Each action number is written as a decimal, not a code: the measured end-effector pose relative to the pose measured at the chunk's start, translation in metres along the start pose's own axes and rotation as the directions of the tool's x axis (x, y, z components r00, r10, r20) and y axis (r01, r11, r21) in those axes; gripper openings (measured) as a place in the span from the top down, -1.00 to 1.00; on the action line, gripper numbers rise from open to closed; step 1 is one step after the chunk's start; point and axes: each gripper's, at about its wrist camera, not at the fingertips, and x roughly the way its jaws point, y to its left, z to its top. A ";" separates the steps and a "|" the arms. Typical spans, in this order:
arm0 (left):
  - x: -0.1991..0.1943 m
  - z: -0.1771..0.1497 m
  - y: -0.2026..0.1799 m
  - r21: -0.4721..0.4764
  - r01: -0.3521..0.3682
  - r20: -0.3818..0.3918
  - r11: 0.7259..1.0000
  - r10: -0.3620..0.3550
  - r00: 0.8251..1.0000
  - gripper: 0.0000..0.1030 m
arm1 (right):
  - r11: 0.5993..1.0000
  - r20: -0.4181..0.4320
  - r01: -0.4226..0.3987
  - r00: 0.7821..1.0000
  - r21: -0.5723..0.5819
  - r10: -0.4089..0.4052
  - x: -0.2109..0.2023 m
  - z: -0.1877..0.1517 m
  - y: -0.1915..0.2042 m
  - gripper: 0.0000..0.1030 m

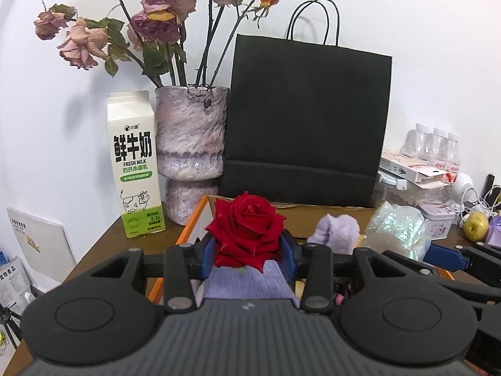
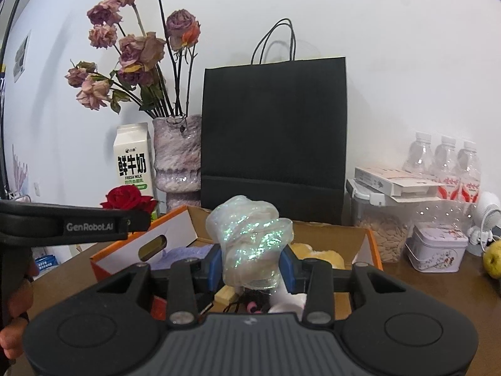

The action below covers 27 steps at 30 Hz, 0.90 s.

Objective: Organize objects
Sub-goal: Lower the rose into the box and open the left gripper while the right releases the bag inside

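Over an open cardboard box (image 2: 360,235) on a brown table, the left gripper (image 1: 247,247) pinches a red rose (image 1: 247,225) between its blue pads while the right gripper (image 2: 250,260) squeezes a crumpled iridescent film bundle (image 2: 250,238). Both are soft: the bloom could crush or shed petals, and the slippery film could slide free. At ten o'clock stands a milk carton (image 1: 133,163) reading "FRESH MILK"; the left gripper's side reads "GenRobot.AI".
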 end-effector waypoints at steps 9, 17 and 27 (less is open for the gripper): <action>0.031 0.008 -0.005 0.026 0.009 -0.001 1.000 -0.009 1.000 0.17 | 1.000 -0.002 0.013 1.000 -0.006 -0.013 0.030 0.008 -0.008 0.28; 0.055 0.011 -0.009 0.039 0.009 -0.016 0.999 -0.008 1.000 0.17 | 0.999 -0.016 0.039 0.999 0.007 -0.038 0.047 0.011 -0.021 0.28; 0.074 0.010 -0.011 0.031 0.031 -0.042 0.999 -0.030 0.999 0.17 | 0.997 -0.034 0.069 0.997 0.013 -0.069 0.057 0.008 -0.029 0.28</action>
